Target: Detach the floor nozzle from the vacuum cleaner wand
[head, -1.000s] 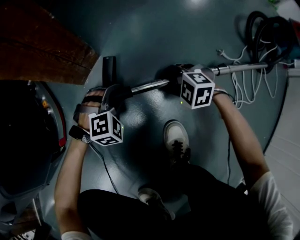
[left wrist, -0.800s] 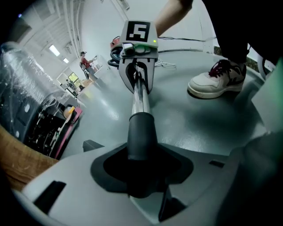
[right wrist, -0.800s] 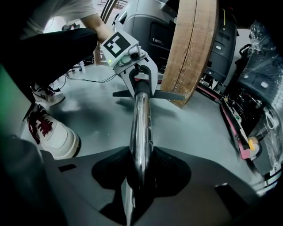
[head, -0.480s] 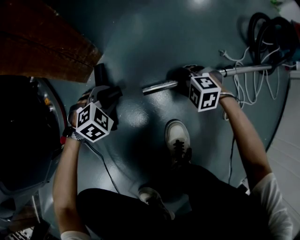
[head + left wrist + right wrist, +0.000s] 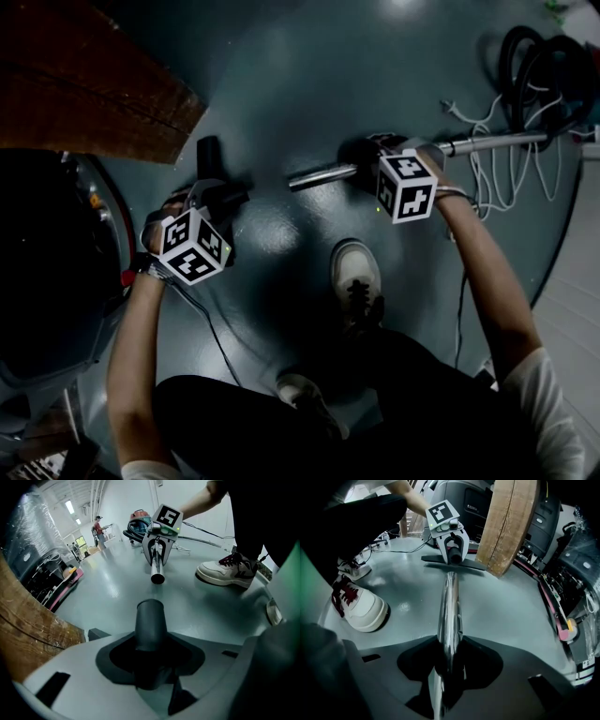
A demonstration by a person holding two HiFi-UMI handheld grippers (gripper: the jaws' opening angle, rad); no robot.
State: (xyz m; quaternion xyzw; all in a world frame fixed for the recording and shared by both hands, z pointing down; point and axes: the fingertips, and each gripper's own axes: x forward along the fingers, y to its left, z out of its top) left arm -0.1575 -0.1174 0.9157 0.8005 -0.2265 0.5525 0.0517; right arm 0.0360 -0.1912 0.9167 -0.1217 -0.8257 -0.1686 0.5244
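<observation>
Two grippers are at work, one in each of my hands, and the task's two parts lie apart between them. Far left in the head view, a brown wooden panel with a curved edge stands over the smooth grey-green painted floor. Just right of it, my left gripper is clamped on the dark grey plastic floor nozzle. The jaws press on both sides of its round neck tube, whose open end points toward the other gripper. The flat head of the nozzle sits low at the floor beside the wood. A bare stretch of floor separates that neck from the open end of the shiny chrome metal wand, so the two are not joined. Below the gap stands my white laced sneaker. My right gripper is closed around the wand a little way back from its open end, with the tube running straight out between the jaws. Further right, the wand passes over loose white cables. Beyond them, a coiled black ribbed hose lies at the edge.
</observation>
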